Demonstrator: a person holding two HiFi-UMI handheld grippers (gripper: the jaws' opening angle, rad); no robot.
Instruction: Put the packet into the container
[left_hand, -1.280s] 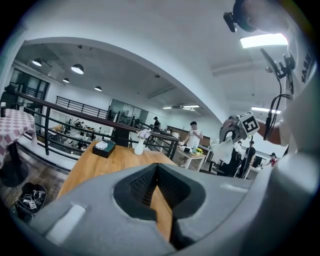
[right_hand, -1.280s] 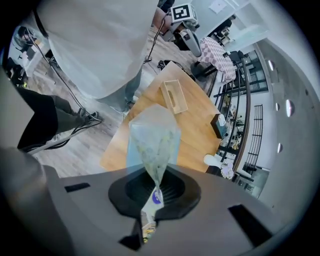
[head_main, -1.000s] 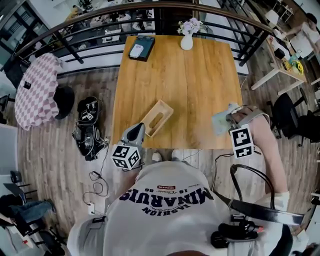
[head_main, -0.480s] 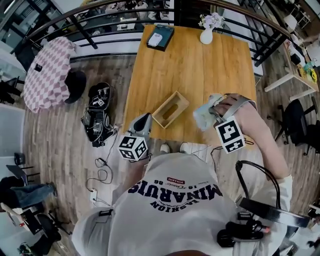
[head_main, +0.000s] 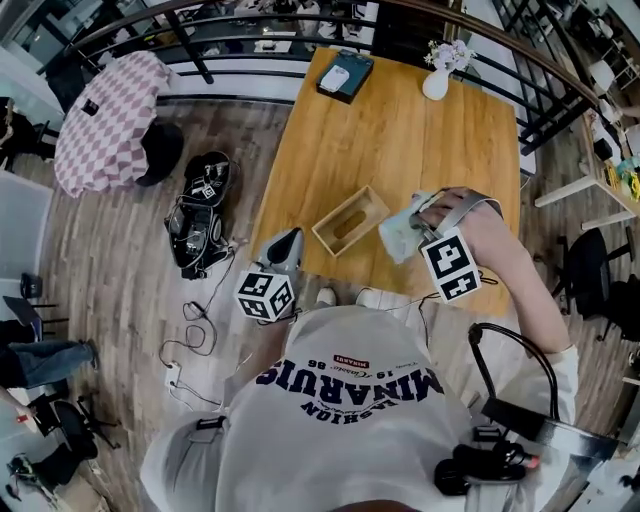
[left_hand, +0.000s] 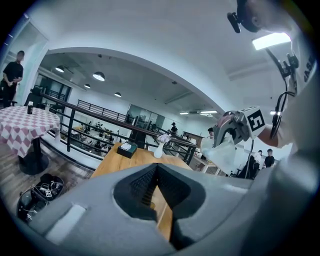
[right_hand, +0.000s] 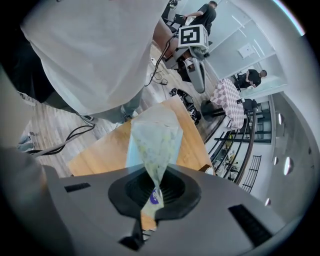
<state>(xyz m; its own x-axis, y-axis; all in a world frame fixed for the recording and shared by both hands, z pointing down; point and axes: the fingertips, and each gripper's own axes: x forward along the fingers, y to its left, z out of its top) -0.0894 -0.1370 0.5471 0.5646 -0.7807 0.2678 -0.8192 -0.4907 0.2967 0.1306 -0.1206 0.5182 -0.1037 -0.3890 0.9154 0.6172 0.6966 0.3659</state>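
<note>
the right gripper (head_main: 420, 220), clamped on the pale plastic packet (head_main: 398, 237), has swung left to just beside the open wooden container (head_main: 350, 221), so release looks near.

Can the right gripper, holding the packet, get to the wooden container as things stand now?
Probably yes: the right gripper, shut on the packet, hangs just beside the open container, with nothing between them.

white t-shirt (head_main: 340, 430), dark lettering (head_main: 345, 388), perhaps grey trousers (head_main: 172, 468)
</note>
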